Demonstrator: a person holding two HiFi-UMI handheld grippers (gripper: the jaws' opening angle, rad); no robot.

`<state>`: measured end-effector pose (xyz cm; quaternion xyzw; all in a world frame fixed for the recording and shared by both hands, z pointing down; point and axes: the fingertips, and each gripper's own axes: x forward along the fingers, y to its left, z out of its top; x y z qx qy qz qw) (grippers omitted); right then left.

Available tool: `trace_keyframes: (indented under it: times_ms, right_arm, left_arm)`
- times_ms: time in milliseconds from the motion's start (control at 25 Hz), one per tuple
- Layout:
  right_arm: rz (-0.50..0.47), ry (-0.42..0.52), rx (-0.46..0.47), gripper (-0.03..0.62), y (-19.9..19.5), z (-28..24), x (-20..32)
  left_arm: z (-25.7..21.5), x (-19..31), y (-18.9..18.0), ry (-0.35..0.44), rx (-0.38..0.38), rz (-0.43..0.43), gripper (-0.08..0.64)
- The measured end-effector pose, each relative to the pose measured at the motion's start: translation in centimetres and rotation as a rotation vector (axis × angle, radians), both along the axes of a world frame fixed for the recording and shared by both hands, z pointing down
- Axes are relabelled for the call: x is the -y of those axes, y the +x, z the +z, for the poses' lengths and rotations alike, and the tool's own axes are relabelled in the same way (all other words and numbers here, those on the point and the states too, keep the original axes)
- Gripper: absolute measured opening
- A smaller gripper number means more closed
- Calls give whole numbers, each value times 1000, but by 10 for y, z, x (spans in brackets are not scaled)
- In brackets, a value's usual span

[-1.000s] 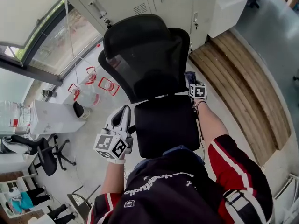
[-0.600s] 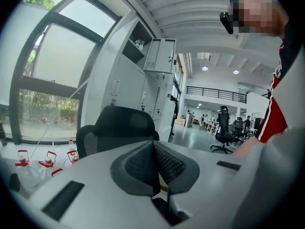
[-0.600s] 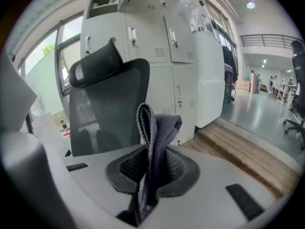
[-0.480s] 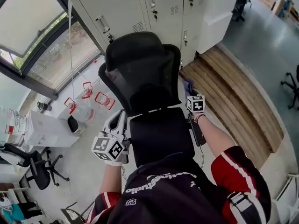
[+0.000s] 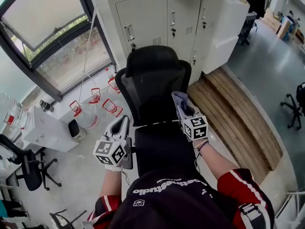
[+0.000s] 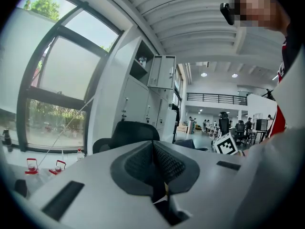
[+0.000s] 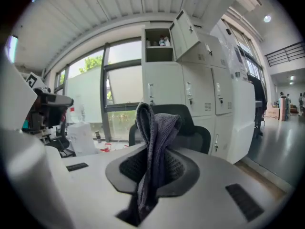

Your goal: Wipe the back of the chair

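A black mesh office chair [image 5: 155,82] faces away from me, its backrest and headrest upright below the lockers. My right gripper [image 5: 180,103] is shut on a folded grey cloth [image 5: 180,98], held just in front of the backrest's right side; in the right gripper view the cloth [image 7: 153,147] stands up between the jaws, with the chair [image 7: 190,128] behind it. My left gripper [image 5: 121,126] hangs at the chair's left, beside the seat, jaws shut with nothing between them. The left gripper view shows the chair's headrest [image 6: 133,130] beyond the closed jaws.
Grey metal lockers [image 5: 157,13] stand behind the chair, with a large window [image 5: 43,27] to the left. Red-handled clear containers [image 5: 102,104] sit on the floor by the window. A wooden platform [image 5: 238,113] runs along the right. Another black chair [image 5: 24,168] stands at far left.
My view has tilted up, so the chair sits lower and more of the lockers shows. The right gripper with the cloth has moved left and up toward the backrest. The left gripper has stayed beside the seat.
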<state>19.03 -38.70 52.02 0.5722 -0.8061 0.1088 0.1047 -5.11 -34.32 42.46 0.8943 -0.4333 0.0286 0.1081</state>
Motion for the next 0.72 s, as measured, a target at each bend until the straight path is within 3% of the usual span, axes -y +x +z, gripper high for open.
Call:
trace_keyframes:
  times_ms: [320,720]
  right_arm:
    - [-212,40,65,62,-112,-73,-89]
    - [-207,44,64,63,-165,-80,-214]
  left_arm:
    - [-17,-59,-42,20,-29,-5,25]
    - [-2,-171,-85,-2,-78,25,25]
